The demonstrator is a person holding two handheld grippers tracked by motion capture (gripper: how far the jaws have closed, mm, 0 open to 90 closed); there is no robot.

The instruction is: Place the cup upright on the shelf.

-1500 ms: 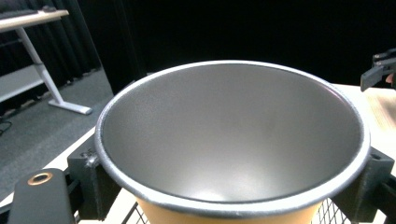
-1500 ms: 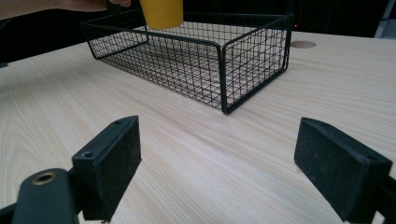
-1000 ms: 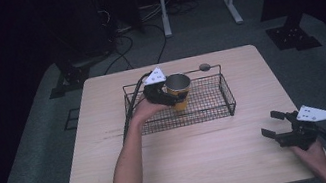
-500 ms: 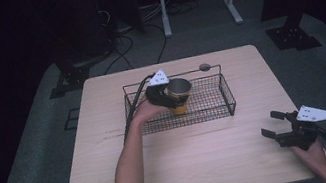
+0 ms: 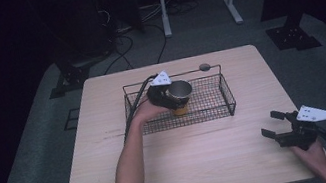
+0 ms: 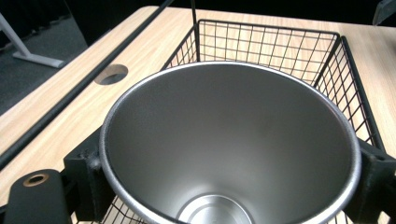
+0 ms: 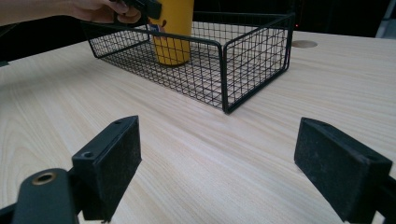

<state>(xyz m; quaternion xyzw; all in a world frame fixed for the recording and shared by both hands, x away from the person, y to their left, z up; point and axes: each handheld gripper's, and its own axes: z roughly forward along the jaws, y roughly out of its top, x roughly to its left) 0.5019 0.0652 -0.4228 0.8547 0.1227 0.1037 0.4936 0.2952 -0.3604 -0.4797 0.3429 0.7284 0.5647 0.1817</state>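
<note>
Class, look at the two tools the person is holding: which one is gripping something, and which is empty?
The left tool is gripping: its jaws clamp the yellow steel-lined cup in the wire basket. The right tool is open and empty above the table.

High view: overhead, facing forward and down on the whole table (image 5: 189, 168). Left gripper view: close, looking down into the cup (image 6: 231, 144). Right gripper view: low over the tabletop, facing the basket (image 7: 224, 60), which all three share.

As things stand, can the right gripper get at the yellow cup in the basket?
Probably not yet: the left gripper already clamps the cup, and the wire basket wall stands between it and the open right gripper.
</note>
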